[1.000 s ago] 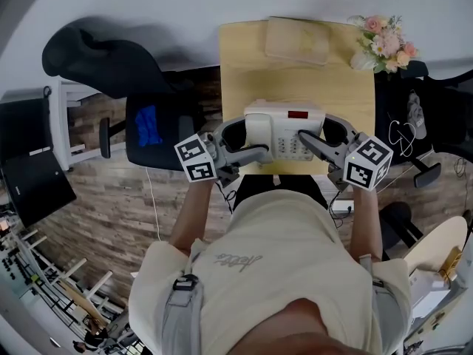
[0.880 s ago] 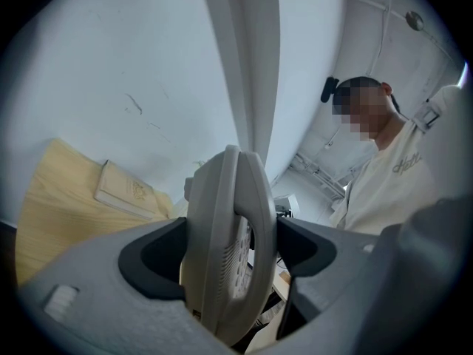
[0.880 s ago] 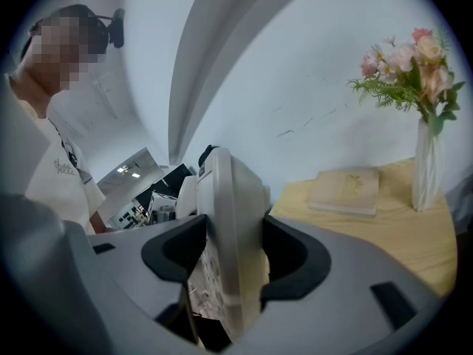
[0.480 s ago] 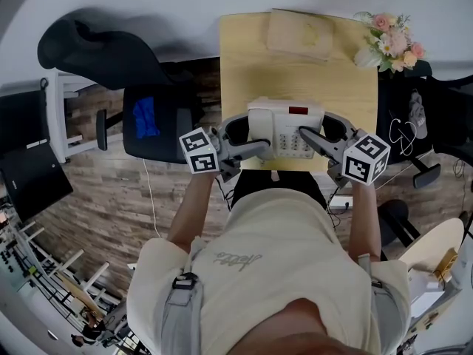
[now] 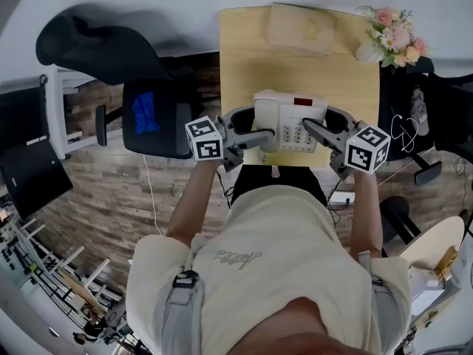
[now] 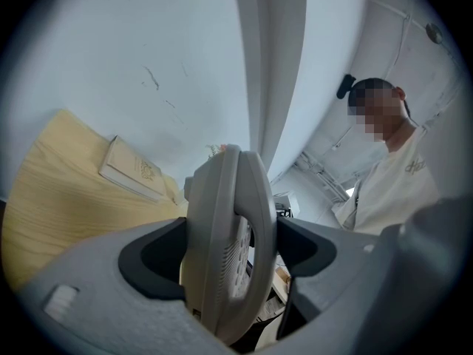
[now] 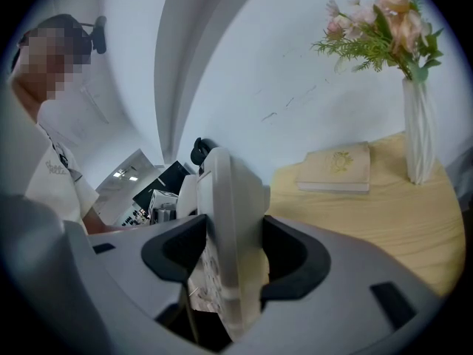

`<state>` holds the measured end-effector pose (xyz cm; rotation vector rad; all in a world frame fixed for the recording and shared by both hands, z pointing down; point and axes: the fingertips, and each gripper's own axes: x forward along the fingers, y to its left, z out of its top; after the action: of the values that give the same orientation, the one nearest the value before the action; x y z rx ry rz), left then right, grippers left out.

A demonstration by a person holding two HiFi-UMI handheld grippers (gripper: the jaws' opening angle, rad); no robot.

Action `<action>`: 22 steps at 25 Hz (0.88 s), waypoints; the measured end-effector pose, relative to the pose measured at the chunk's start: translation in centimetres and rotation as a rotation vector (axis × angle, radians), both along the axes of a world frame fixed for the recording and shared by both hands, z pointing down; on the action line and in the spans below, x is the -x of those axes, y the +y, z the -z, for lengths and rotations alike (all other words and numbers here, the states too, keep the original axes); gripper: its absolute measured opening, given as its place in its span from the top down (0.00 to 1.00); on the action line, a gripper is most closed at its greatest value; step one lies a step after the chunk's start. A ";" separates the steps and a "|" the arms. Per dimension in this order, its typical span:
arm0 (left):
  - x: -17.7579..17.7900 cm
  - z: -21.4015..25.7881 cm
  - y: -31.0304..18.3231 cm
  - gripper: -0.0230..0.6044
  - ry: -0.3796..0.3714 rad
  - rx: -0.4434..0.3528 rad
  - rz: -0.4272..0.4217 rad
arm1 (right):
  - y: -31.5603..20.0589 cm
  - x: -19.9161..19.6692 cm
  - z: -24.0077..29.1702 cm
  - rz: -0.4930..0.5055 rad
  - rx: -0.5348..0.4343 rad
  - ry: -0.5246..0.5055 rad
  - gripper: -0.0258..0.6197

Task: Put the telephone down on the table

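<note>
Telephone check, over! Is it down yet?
Left gripper, right gripper both shut on telephone. Held over near edge of table, not released. Book, vase sit far back.

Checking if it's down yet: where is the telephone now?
In the head view the telephone is central, clamped between the left hand-held gripper and the right hand-held gripper, over the near edge of the table, short of the book.

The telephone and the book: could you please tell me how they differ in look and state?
The telephone is gripped by both the left tongs and the right tongs; the book lies free. The telephone is at the table's near end, the book at its far edge. The telephone shows a keypad and red display; the book's cover is plain but for a faint emblem. Both are pale.
</note>
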<state>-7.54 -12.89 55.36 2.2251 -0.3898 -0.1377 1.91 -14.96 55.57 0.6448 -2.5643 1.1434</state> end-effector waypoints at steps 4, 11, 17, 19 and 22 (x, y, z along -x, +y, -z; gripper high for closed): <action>-0.5 -1.1 0.0 0.35 -0.007 0.014 -0.013 | 0.0 -0.5 -1.0 -0.004 0.016 0.003 0.61; -1.5 -2.4 0.0 0.35 -0.006 0.045 -0.027 | 0.0 -1.4 -2.2 -0.007 0.034 0.015 0.61; -2.2 -3.6 -0.1 0.35 0.000 0.073 -0.034 | 0.0 -2.0 -3.4 -0.014 0.051 0.024 0.61; -2.5 -4.2 0.0 0.35 -0.003 0.082 -0.038 | 0.1 -2.3 -4.0 -0.013 0.057 0.026 0.61; -2.9 -5.0 0.1 0.35 -0.007 0.100 -0.040 | 0.1 -2.7 -4.9 -0.007 0.072 0.030 0.61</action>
<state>-4.65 -12.82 60.36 2.1341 -0.3482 -0.0872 4.56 -14.85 60.42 0.6490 -2.4858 1.2127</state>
